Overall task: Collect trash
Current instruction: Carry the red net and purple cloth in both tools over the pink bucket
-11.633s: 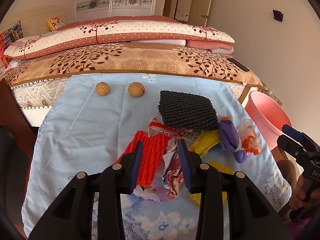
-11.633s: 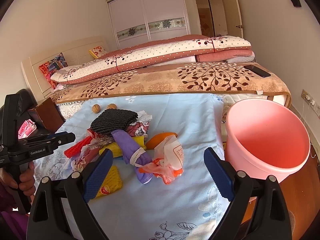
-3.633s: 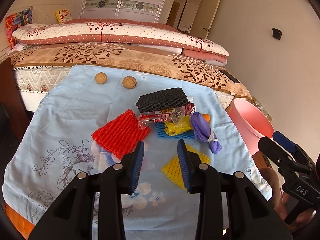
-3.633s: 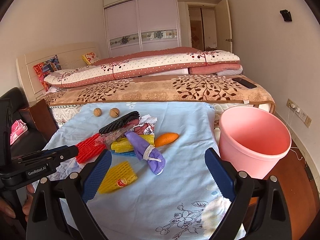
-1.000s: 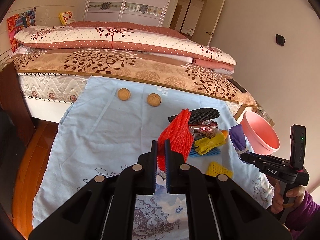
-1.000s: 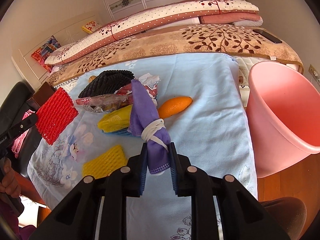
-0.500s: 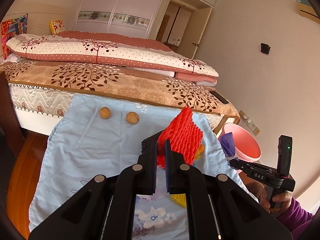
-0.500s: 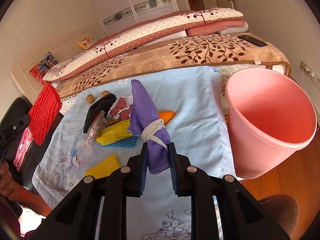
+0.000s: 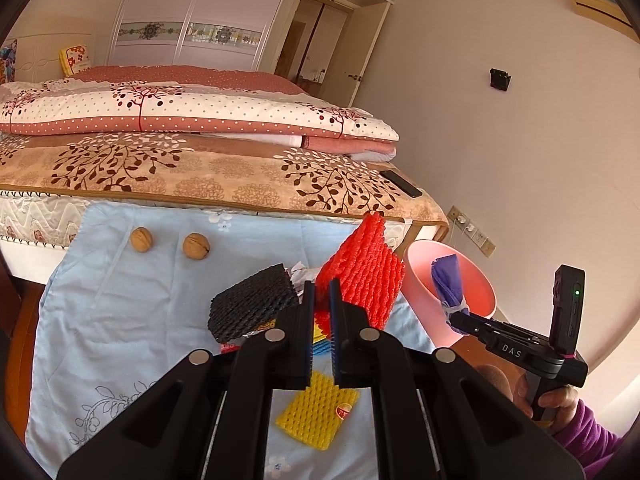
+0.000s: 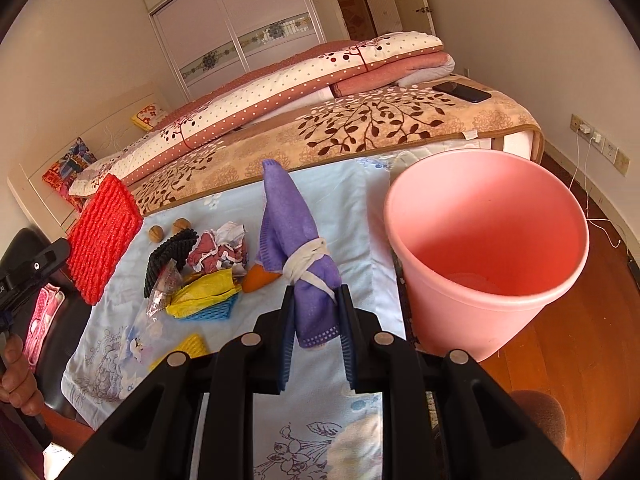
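Note:
My left gripper is shut on a red foam net held up above the table. In the right wrist view that same red foam net hangs at the far left. My right gripper is shut on a purple cloth bundle tied with a white band, lifted just left of the pink bucket. The left wrist view shows the purple bundle in front of the pink bucket. On the light blue cloth lie a black foam net and a yellow foam net.
Two walnuts sit at the cloth's far edge. An orange peel, yellow bag, blue net and crumpled wrappers lie in a pile. The bed stands behind, with a phone on it. The bucket stands on the wooden floor.
Both grippers have risen and swung right toward the bucket with their loads. The red net now stands beside the bucket's rim and the purple bundle hangs close to its left wall.

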